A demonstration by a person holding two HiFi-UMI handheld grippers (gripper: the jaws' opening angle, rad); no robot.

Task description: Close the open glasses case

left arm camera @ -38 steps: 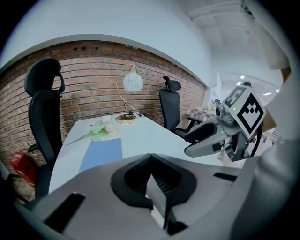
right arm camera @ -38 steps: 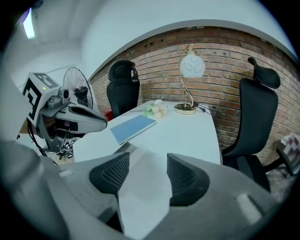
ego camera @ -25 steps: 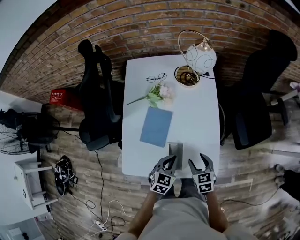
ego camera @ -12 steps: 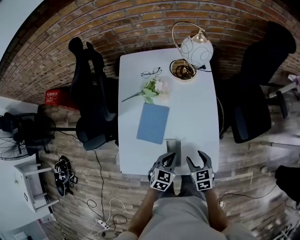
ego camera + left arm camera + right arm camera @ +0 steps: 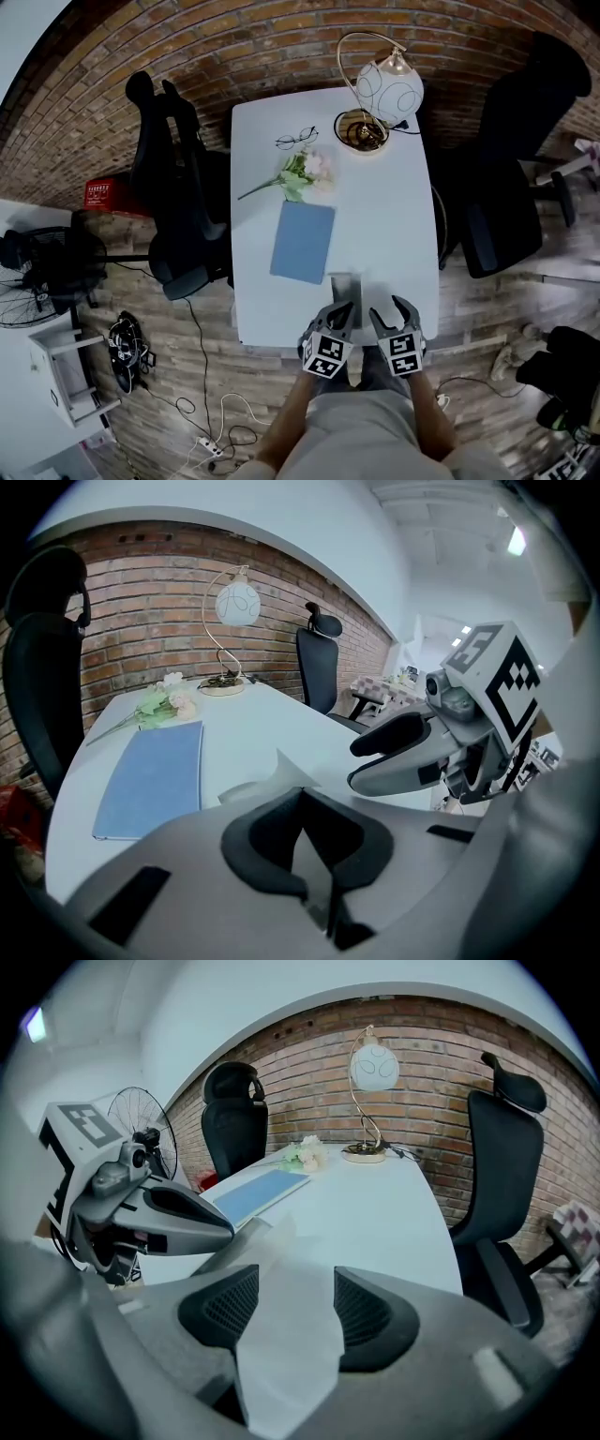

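Since the glasses case lies open at the near edge of the table, just ahead of both claws, its raised flap is best folded down gently, not knocked. The right claw is seen with its jaws apart and the pale flap standing between them, apparently not pinched. The left claw is closed tip to tip, with nothing gripped. The case body would best be steadied by the left claw's closed tips while the flap is lowered by the right, so that the light case is not pushed off the edge. Pressure should be applied along the fold until the flap is seated.
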